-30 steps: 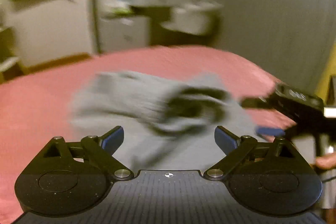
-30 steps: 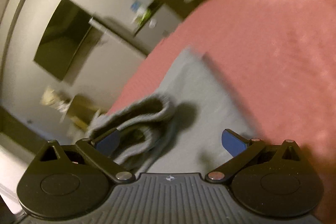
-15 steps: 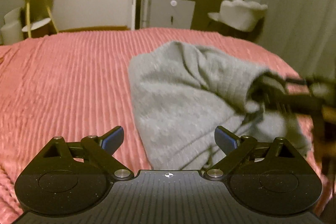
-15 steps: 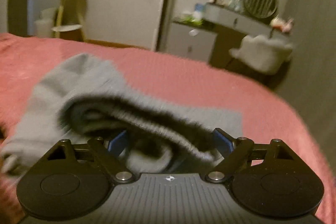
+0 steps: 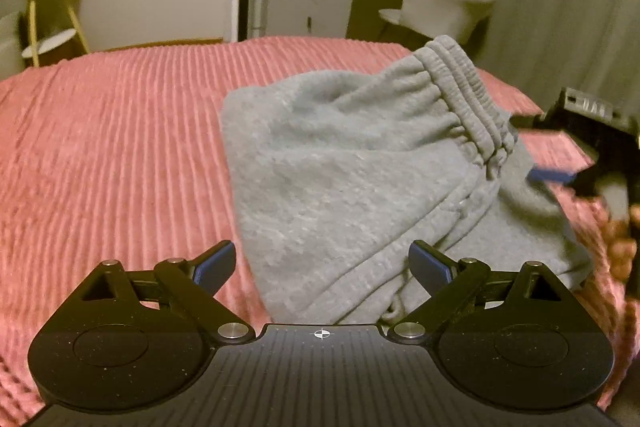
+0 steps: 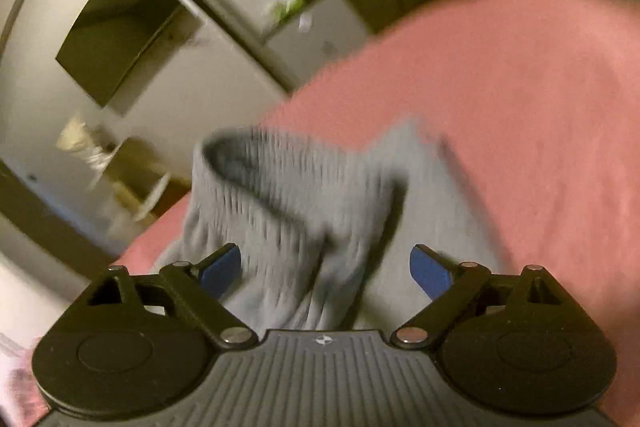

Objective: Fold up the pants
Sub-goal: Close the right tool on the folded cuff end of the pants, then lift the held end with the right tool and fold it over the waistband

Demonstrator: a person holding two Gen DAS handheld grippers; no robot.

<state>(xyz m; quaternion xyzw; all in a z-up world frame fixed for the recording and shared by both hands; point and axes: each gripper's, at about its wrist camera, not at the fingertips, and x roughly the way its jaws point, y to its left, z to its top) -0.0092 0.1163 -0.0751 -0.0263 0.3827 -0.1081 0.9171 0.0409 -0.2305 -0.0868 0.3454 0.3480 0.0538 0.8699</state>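
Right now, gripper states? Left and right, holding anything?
Left gripper: open, holding nothing; grey pants lie ahead between its fingers.
Right gripper: jaws opening, pads not pressing the pants' waistband between them.

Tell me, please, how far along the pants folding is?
Done: the grey fleece pants lie roughly doubled on the pink ribbed bedspread. In hand: nothing; the left gripper is open, the right gripper's jaws are opening. Left: flattening the raised elastic waistband, final fold.
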